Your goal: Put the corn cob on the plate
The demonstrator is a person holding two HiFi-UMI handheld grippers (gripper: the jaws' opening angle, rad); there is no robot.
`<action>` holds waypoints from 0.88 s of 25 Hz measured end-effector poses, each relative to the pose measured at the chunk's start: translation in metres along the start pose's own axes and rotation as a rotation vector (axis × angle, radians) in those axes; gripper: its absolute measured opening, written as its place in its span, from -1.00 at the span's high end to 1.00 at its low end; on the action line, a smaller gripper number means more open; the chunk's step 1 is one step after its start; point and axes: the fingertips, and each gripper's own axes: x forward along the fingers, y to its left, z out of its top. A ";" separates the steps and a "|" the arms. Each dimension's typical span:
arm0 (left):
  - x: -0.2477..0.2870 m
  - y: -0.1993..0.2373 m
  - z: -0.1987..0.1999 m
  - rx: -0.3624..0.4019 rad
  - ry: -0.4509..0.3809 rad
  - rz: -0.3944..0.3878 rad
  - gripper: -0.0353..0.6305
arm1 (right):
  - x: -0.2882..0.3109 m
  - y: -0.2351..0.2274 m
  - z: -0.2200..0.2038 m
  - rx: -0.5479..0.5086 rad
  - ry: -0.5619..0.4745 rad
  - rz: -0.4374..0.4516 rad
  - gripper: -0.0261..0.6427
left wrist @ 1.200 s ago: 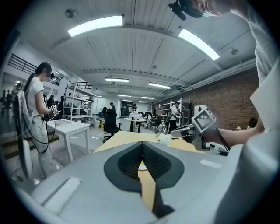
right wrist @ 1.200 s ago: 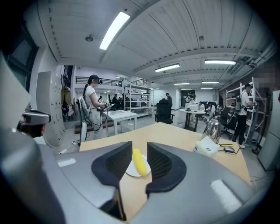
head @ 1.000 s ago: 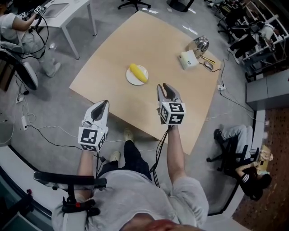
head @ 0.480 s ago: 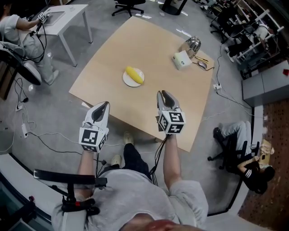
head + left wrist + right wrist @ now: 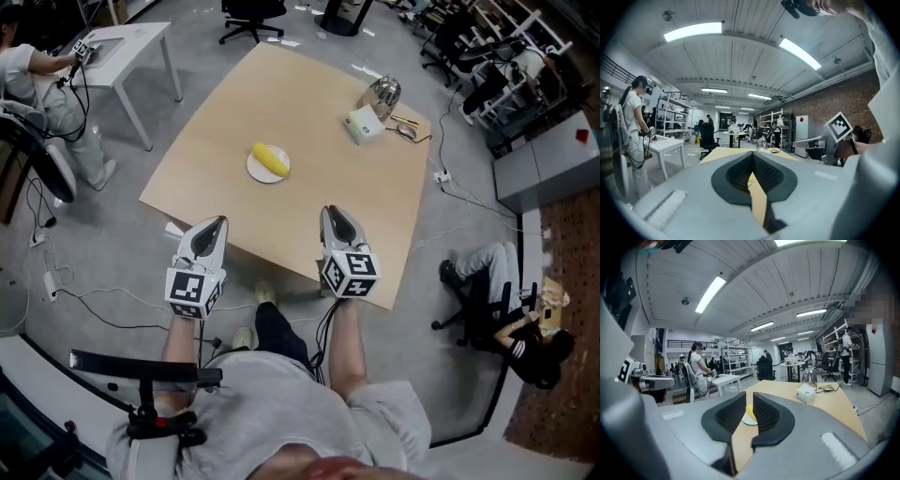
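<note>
The yellow corn cob (image 5: 271, 157) lies on a small white plate (image 5: 257, 173) near the middle of the tan table (image 5: 309, 103). Both grippers hover well short of it, by the table's near edge. My left gripper (image 5: 217, 222) is off the table's near-left corner, its jaw tips together and empty (image 5: 751, 154). My right gripper (image 5: 333, 212) is over the near edge. Its jaws are closing with a narrow gap and nothing between them (image 5: 749, 395). Through that gap the corn cob (image 5: 750, 410) and plate (image 5: 749, 420) show far ahead.
A white tissue box (image 5: 364, 125), a shiny jar (image 5: 382, 92) and small items (image 5: 405, 127) sit at the table's far right corner. A white desk (image 5: 127, 39) with a person (image 5: 33, 70) stands left. Another person (image 5: 502, 309) sits on the floor right; cables cross the floor.
Both grippers have drawn back from the plate toward the table's near edge, the right one more. The right jaws have narrowed. The corn and plate have not moved on the table.
</note>
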 end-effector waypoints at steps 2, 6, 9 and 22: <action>-0.002 -0.004 0.002 0.003 -0.003 -0.009 0.83 | -0.009 0.000 0.001 0.005 -0.010 -0.011 0.79; -0.003 -0.011 0.007 0.008 -0.015 -0.026 0.83 | -0.026 -0.001 0.003 0.013 -0.032 -0.029 0.83; 0.000 -0.012 0.006 0.010 -0.024 -0.038 0.83 | -0.034 -0.003 -0.001 0.019 -0.039 -0.041 0.84; -0.033 -0.038 0.026 0.025 -0.049 -0.058 0.83 | -0.101 0.009 -0.009 0.053 -0.058 -0.082 0.91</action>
